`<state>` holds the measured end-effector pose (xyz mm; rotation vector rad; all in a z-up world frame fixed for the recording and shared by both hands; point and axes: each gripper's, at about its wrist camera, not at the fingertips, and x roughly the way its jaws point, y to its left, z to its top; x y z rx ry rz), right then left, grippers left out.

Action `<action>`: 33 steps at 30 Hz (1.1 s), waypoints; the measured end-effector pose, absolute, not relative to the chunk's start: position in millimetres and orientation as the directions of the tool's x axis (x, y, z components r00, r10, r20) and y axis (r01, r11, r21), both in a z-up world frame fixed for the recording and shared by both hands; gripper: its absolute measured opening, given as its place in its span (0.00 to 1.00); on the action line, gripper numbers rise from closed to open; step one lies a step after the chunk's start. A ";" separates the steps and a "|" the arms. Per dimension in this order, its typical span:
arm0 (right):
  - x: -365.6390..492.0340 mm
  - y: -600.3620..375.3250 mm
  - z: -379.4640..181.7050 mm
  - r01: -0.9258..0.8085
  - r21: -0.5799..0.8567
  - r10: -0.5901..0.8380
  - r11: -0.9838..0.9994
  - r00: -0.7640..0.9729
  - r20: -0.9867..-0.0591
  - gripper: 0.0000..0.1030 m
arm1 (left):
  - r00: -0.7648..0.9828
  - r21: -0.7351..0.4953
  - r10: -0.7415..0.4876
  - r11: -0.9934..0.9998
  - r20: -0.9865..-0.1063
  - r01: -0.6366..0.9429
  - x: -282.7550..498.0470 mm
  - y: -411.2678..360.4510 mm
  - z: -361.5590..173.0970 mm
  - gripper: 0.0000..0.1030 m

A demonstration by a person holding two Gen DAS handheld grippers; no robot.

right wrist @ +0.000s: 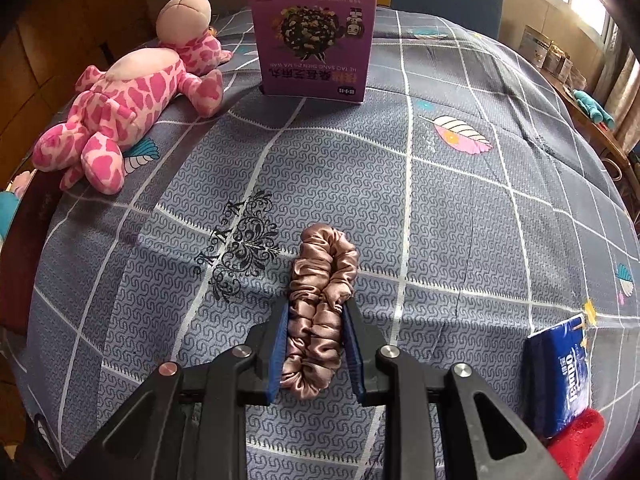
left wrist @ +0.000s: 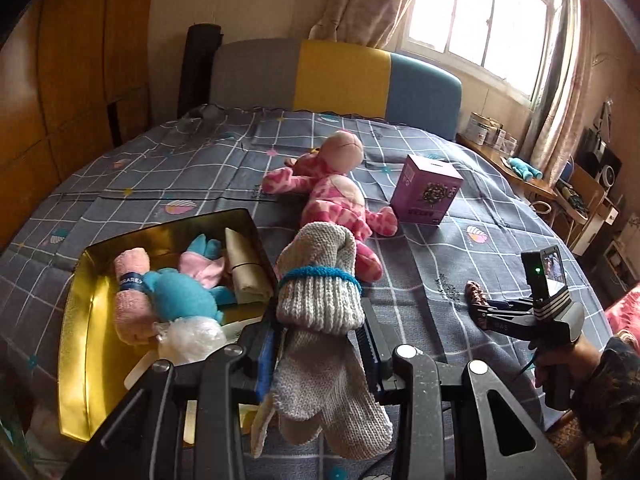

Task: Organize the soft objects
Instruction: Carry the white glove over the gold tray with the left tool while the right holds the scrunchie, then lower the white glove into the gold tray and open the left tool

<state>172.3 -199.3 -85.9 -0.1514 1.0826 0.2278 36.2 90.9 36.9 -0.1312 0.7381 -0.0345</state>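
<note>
My left gripper (left wrist: 320, 320) is shut on a grey knitted glove bundle (left wrist: 320, 272) tied with a blue band, held up just right of an open gold tin (left wrist: 76, 344). The tin holds a rolled pink towel (left wrist: 130, 300), a blue plush toy (left wrist: 184, 292) and a beige cloth roll (left wrist: 244, 276). My right gripper (right wrist: 316, 312) is shut on a brown satin scrunchie (right wrist: 320, 280) that lies on the bedspread; it shows in the left wrist view too, as the right gripper (left wrist: 480, 312). A pink spotted plush (right wrist: 120, 108) lies at the far left.
A purple carton (right wrist: 316, 44) stands upright beyond the scrunchie, next to the plush. A blue tissue pack (right wrist: 560, 372) and a red soft item (right wrist: 580, 436) lie at the bed's right edge. A side shelf (left wrist: 520, 184) with jars stands under the window.
</note>
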 end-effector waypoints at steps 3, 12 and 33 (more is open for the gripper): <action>171.5 -198.3 -86.5 -0.259 -0.014 0.108 0.966 0.452 -0.885 0.25 | 0.743 -0.134 -0.057 0.990 -0.667 -0.045 32.6 106.4 36.0 0.35; 166.6 -193.8 -86.0 -0.273 -0.044 0.092 0.961 0.465 -0.881 0.25 | 0.720 -0.160 0.101 0.945 -0.687 -0.285 21.2 222.4 29.2 0.35; 167.0 -195.3 -85.3 -0.266 -0.030 0.101 0.963 0.464 -0.880 0.25 | 0.508 -0.022 0.238 0.891 -0.828 -0.453 103.2 320.9 -64.4 0.46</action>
